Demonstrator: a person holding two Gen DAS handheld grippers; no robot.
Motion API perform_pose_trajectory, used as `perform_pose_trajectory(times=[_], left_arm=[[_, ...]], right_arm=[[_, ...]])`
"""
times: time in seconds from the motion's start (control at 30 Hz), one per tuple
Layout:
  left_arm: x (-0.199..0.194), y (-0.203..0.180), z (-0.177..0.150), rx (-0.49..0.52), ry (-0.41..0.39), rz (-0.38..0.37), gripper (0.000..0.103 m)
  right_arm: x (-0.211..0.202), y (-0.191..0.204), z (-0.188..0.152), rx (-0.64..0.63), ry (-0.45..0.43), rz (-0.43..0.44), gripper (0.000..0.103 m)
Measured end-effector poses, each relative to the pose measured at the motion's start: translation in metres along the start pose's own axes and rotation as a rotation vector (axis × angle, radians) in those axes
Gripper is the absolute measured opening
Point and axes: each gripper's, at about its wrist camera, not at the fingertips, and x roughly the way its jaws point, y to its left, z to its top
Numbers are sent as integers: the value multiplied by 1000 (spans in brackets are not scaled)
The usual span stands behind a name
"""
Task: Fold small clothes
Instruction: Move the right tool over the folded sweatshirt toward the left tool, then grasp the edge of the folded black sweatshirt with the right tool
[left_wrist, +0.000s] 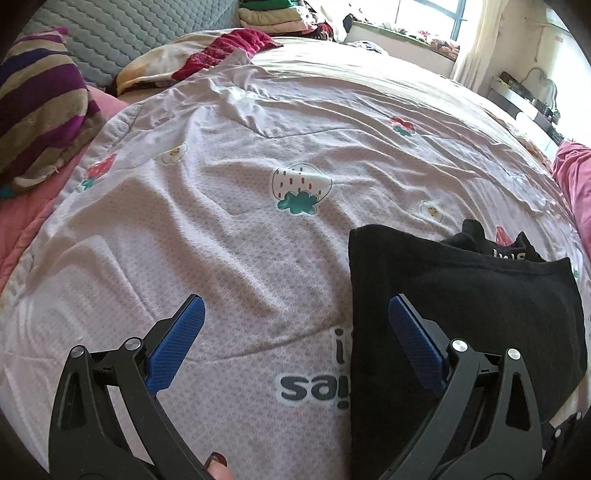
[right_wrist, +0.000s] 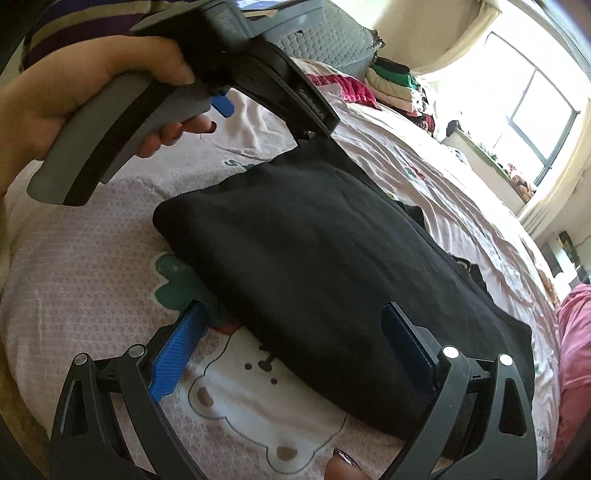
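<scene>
One garment in play: a black garment (right_wrist: 314, 266) lies on the bed's strawberry-print sheet (left_wrist: 221, 221), already doubled into a thick, roughly rectangular packet.
Where it sits: near the front of the bed, between the two tools; its left edge covers part of the printed lettering on the sheet.
Left hand-held gripper (left_wrist: 295, 347): spread wide, gripping nothing; its right finger hangs over the black cloth's left edge, the left finger over bare sheet.
Right hand-held gripper (right_wrist: 295, 347): also spread wide and empty, straddling the packet's near edge.
Done so far: by the look of it, the main folds are in; the top face is smooth and the edges mostly line up.
Left to do: some loose black cloth with white lettering (left_wrist: 509, 251) pokes out at the far end, so a last tuck or final fold probably remains.
Elsewhere: a stack of folded clothes (right_wrist: 395, 85) sits at the far side of the bed.
</scene>
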Motion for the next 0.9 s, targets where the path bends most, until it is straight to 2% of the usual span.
perform_pose_trajectory(times=[0.63,0.8,0.87,0.9], left_arm=[[17,0,12,-7,28,-16,93],[15,-3,13,7,20,-3,93],[14,-6,14,9,20,-15,93],[14,-7,14,8,23,-24,93]], right_arm=[[30,-4,24,-17,-16,-115,92],[20,-15,24,33,-63,-105,71],[14,-19,23,52,-89,-81,57],[12,-20,22,56,-100,-74,45]])
